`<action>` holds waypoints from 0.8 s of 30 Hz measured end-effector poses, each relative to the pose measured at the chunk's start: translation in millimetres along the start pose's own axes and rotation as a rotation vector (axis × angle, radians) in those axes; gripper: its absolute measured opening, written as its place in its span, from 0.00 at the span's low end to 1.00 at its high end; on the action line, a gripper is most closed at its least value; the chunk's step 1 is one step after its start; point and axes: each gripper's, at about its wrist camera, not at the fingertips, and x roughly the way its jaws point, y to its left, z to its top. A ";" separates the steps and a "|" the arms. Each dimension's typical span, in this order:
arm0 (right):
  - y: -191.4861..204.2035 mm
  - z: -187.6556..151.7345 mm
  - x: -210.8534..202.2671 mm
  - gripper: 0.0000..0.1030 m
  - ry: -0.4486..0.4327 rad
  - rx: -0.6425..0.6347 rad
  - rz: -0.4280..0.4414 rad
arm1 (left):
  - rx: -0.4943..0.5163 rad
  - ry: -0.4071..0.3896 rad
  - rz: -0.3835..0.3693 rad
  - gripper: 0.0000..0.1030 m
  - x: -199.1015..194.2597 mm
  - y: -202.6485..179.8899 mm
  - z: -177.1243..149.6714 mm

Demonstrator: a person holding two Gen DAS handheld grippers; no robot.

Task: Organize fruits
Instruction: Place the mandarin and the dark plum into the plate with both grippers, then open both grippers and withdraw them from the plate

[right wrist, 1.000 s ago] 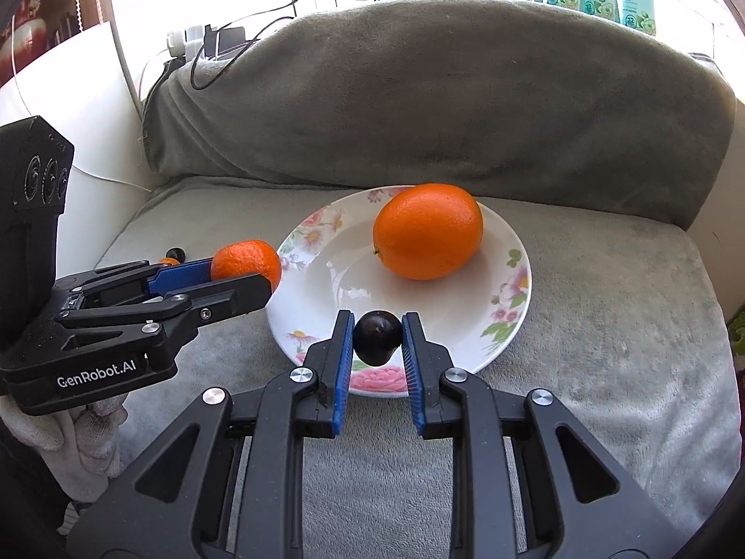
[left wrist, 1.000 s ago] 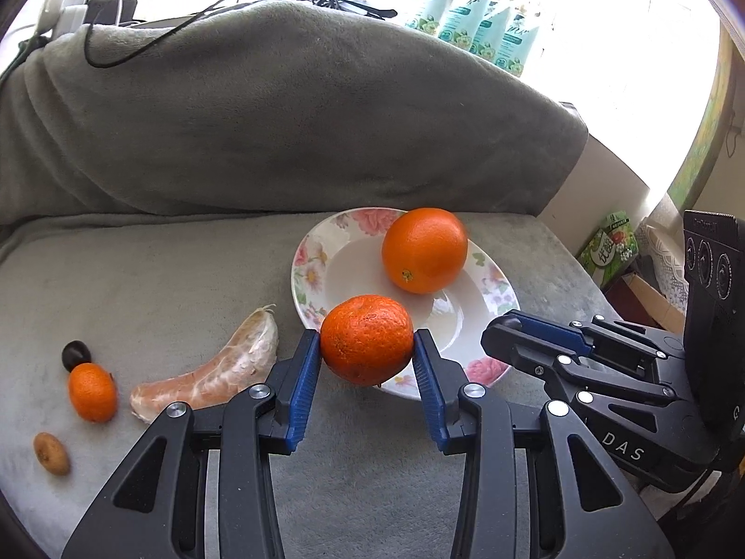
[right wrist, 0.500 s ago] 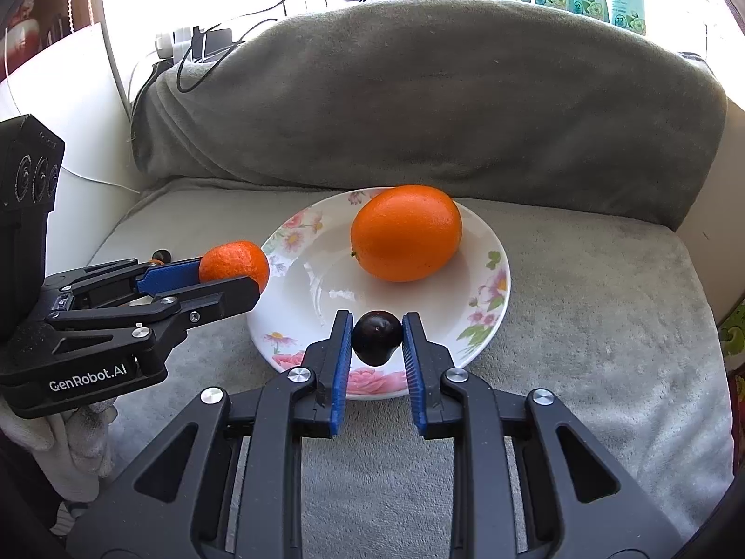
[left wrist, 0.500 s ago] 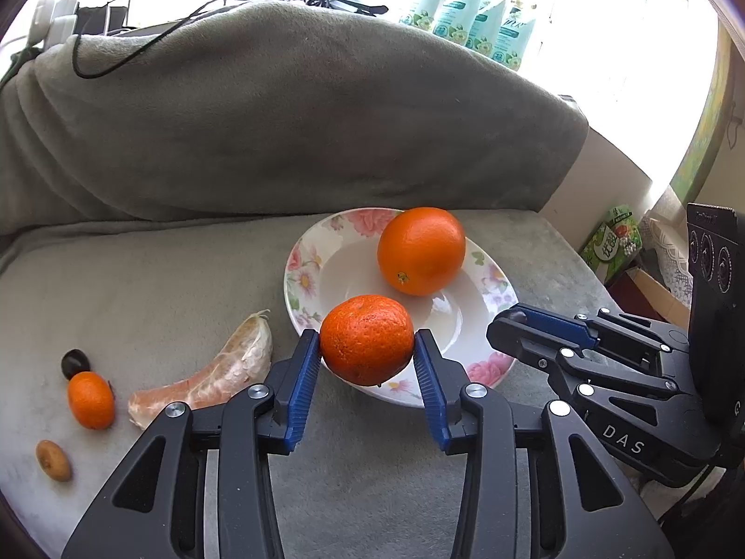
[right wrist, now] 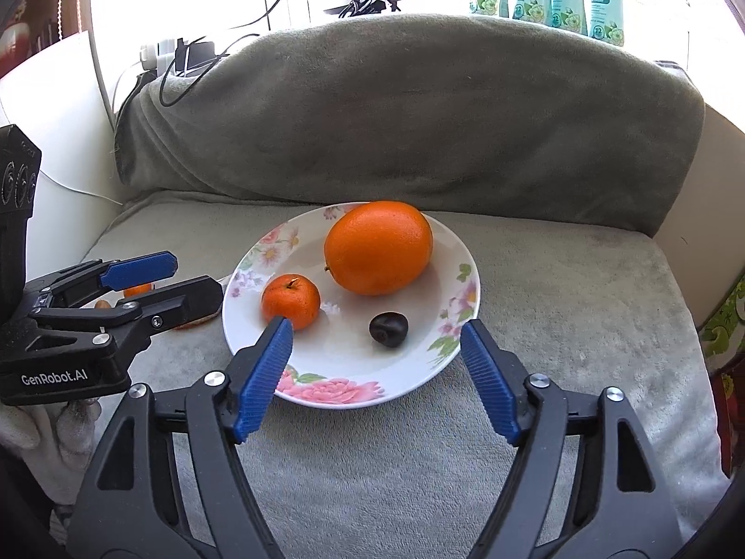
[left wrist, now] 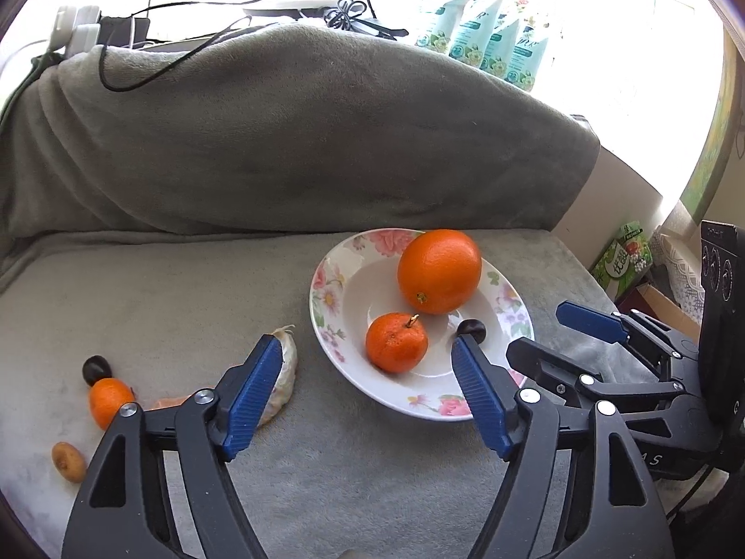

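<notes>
Both the left tool (left wrist: 368, 386) and right tool (right wrist: 376, 370) are opening wide, gripping nothing, over the near rim of the glossy floral plate (right wrist: 335, 391). It holds 3 fruits: a smooth orange (right wrist: 378, 247), dimpled mandarin (right wrist: 291, 300) and dark cherry (right wrist: 388, 329). On the plush grey blanket (left wrist: 177, 298) left of it lie a pomelo segment (left wrist: 287, 372), 1 small mandarin (left wrist: 109, 400) and a second cherry (left wrist: 96, 369).

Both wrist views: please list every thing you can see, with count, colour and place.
plate: one, white with flowers, on grey blanket
big orange: one, on plate
mandarin: one, orange, on plate
dark fruit: one, on plate
fruit left of plate: small orange, dark one, brown one, pale peeled segment, on blanket
packets: several, teal, behind
cables: black, behind
left gripper: opening, empty
right gripper: opening, empty
</notes>
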 end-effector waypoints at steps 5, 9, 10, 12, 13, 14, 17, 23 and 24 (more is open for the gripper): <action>1.9 1.8 0.9 0.79 0.004 -0.011 -0.011 | -0.009 0.004 0.005 0.78 -0.4 0.8 0.6; 1.7 1.0 1.0 0.86 0.004 -0.007 -0.003 | -0.012 0.001 0.008 0.78 -3.0 1.9 0.7; 1.9 1.1 1.1 0.86 0.004 -0.007 -0.002 | -0.010 -0.001 0.010 0.78 -3.6 1.6 0.8; 2.3 1.1 0.8 0.86 0.002 -0.008 -0.002 | -0.010 -0.002 0.010 0.78 -4.2 1.9 1.2; 2.7 1.0 0.5 0.86 0.001 -0.008 -0.001 | -0.010 -0.003 0.009 0.78 -4.6 1.9 1.5; 2.8 0.9 0.3 0.86 0.001 -0.009 -0.001 | -0.009 -0.004 0.009 0.78 -5.0 1.8 1.6; 3.2 0.8 -0.1 0.86 0.001 -0.010 -0.003 | -0.007 -0.008 0.012 0.78 -6.2 1.4 2.0; 4.4 1.5 -2.0 0.86 -0.002 -0.013 -0.002 | -0.009 -0.013 0.014 0.78 -8.5 2.5 2.4; 4.9 1.4 -2.3 0.86 -0.002 -0.014 -0.002 | -0.009 -0.014 0.014 0.78 -9.1 3.1 2.5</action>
